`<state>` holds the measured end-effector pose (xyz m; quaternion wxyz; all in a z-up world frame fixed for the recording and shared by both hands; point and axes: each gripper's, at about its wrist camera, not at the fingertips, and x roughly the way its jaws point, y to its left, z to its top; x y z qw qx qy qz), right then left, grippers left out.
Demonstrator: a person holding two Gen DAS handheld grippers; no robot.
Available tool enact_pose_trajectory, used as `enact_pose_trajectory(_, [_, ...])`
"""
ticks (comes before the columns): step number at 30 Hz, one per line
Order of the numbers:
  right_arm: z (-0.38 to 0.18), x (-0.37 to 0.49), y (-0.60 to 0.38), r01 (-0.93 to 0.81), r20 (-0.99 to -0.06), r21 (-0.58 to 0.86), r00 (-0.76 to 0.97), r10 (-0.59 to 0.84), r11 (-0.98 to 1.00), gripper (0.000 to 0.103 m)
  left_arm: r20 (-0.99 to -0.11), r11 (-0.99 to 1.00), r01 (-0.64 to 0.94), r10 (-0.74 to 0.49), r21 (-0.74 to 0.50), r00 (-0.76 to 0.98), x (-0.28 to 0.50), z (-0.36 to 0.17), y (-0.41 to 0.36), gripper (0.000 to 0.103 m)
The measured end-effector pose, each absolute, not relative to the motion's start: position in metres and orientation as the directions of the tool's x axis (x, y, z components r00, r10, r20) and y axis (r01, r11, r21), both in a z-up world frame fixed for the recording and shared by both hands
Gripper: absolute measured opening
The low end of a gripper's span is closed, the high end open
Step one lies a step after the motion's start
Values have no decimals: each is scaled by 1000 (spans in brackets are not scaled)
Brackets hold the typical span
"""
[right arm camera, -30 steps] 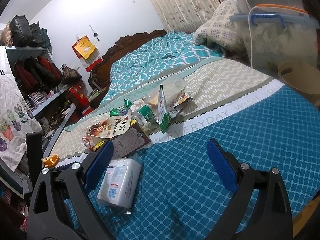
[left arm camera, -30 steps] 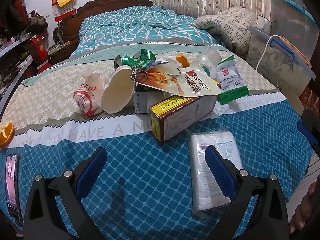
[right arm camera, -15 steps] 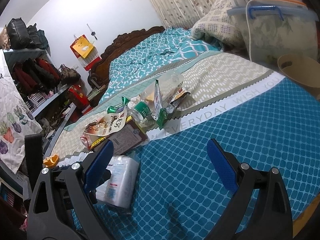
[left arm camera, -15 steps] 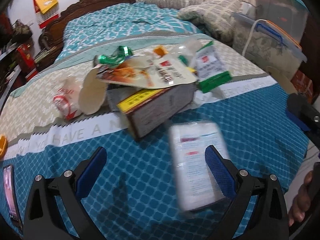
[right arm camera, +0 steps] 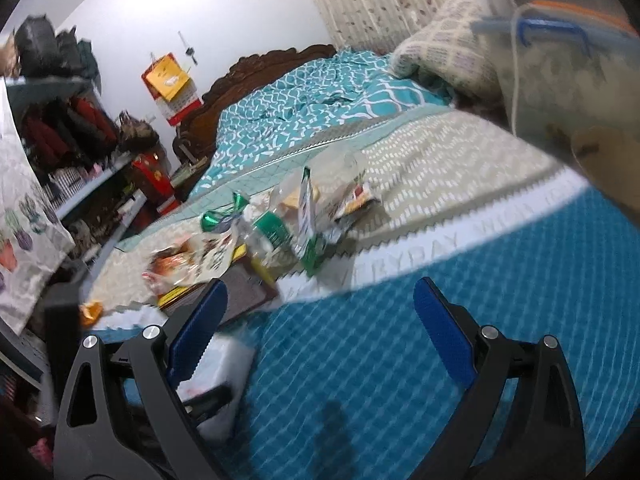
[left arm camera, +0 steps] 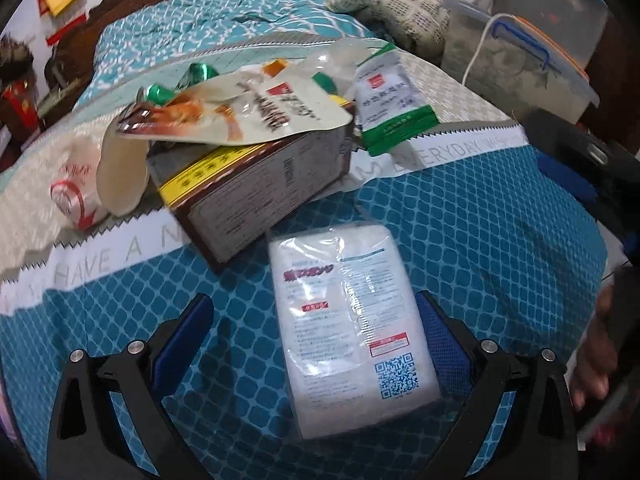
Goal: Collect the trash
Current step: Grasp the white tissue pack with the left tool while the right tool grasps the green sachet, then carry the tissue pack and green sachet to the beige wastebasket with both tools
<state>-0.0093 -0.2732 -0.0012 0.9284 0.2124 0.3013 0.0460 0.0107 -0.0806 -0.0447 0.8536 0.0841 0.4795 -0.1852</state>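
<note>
A white plastic-wrapped tissue pack (left arm camera: 352, 328) lies on the teal bedspread between the fingers of my open left gripper (left arm camera: 316, 332), nearer the right finger; no contact shows. Behind it sits a pile of trash: a brown and yellow carton (left arm camera: 256, 192), a printed food pouch (left arm camera: 248, 112), a green and white sachet (left arm camera: 392, 104), a paper cup (left arm camera: 120, 176), a red and white wrapper (left arm camera: 72, 192) and a crushed green can (left arm camera: 168, 88). My right gripper (right arm camera: 320, 336) hangs open over the bedspread, right of the tissue pack (right arm camera: 224, 384) and short of the pile (right arm camera: 280, 224).
A clear storage box with blue handle (left arm camera: 528, 60) and a beige bin (right arm camera: 608, 160) stand right of the bed. A folded patterned blanket (left arm camera: 404, 0) lies beyond the pile. Shelves with bags (right arm camera: 60, 120) line the left wall. A hand (left arm camera: 596, 352) shows at the right edge.
My left gripper has moved forward and right, so the tissue pack now lies between its fingers. The right gripper has swung slightly left and lower, toward the pile.
</note>
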Motion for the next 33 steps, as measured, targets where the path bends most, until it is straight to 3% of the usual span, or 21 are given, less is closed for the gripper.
enact_pose_trajectory(3, [-5, 27, -272, 27, -574, 390, 789, 220, 921, 93, -853, 917, 393, -255, -64, 456, 11, -46, -73, 95])
enact_pose_trajectory(6, [-14, 64, -266, 13, -615, 384, 749, 246, 923, 82, -852, 915, 392, -280, -98, 442, 12, -47, -69, 94])
enact_pose_trajectory(9, [-25, 94, -257, 4, -655, 383, 707, 268, 924, 59, -848, 907, 406, -300, -111, 438, 11, -46, -70, 94])
enact_pose_trajectory(10, [-30, 103, -256, -4, -667, 398, 685, 292, 918, 35, -846, 904, 411, -308, -118, 435, 9, -46, -70, 94])
enact_pose_trajectory(11, [-34, 107, -255, -13, -670, 425, 667, 324, 905, 22, -844, 901, 415, -316, -125, 433, 9, -46, -70, 90])
enact_pose_trajectory(12, [-35, 107, -255, -17, -664, 447, 663, 344, 895, 21, -843, 899, 418, -325, -134, 428, 8, -47, -70, 75])
enact_pose_trajectory(13, [-33, 102, -254, -28, -651, 460, 669, 358, 888, 16, -843, 891, 426, -344, -154, 414, 8, -48, -69, 72])
enact_pose_trajectory(15, [-28, 89, -247, -58, -639, 442, 680, 359, 895, 14, -829, 881, 438, -376, -180, 414, 6, -46, -66, 59])
enact_pose_trajectory(25, [-19, -15, -246, -129, -587, 518, 665, 462, 845, 13, -777, 823, 499, -493, -270, 392, -8, -30, -55, 58])
enact_pose_trajectory(33, [-26, -48, -305, -14, -521, 614, 743, 419, 789, 13, -773, 771, 599, -509, -215, 379, -9, -10, -101, 58])
